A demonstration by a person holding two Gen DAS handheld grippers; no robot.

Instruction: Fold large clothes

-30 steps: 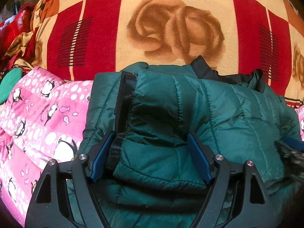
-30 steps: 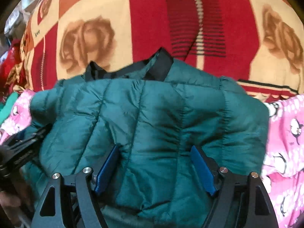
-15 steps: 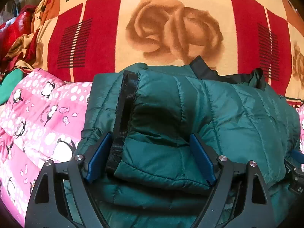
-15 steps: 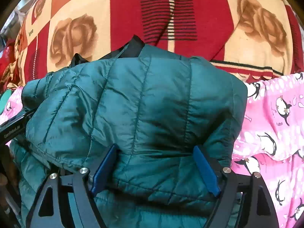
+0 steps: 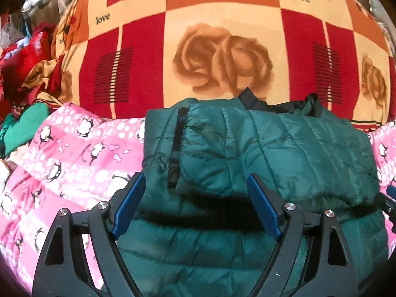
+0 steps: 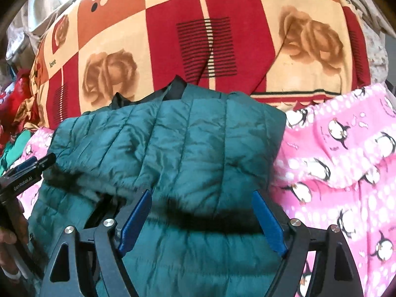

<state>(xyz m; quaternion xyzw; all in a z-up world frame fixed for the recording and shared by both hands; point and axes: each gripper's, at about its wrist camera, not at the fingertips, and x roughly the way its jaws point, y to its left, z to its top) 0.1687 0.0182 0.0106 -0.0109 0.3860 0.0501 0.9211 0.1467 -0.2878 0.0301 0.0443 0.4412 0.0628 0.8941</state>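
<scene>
A dark green quilted puffer jacket (image 5: 272, 148) lies folded over itself on the pink penguin blanket (image 5: 74, 153), its black collar at the far edge. In the right wrist view the jacket (image 6: 185, 148) fills the middle. My left gripper (image 5: 195, 180) hovers open over the jacket's near left part, blue pads apart from the fabric. My right gripper (image 6: 201, 195) stands open over the near right part, its pads also clear of the cloth. The folded-over upper layer ends in a shadowed edge just beyond both grippers.
A red, orange and cream rose blanket (image 5: 222, 49) covers the bed behind. Crumpled red and green clothes (image 5: 27, 94) pile at the far left. The left gripper (image 6: 27, 168) and a hand (image 6: 10, 242) show at the right view's left edge.
Both grippers have drawn back and up from the jacket. The fold that sat between each pair of jaws now lies flat beyond them, and more of the rose blanket shows.
</scene>
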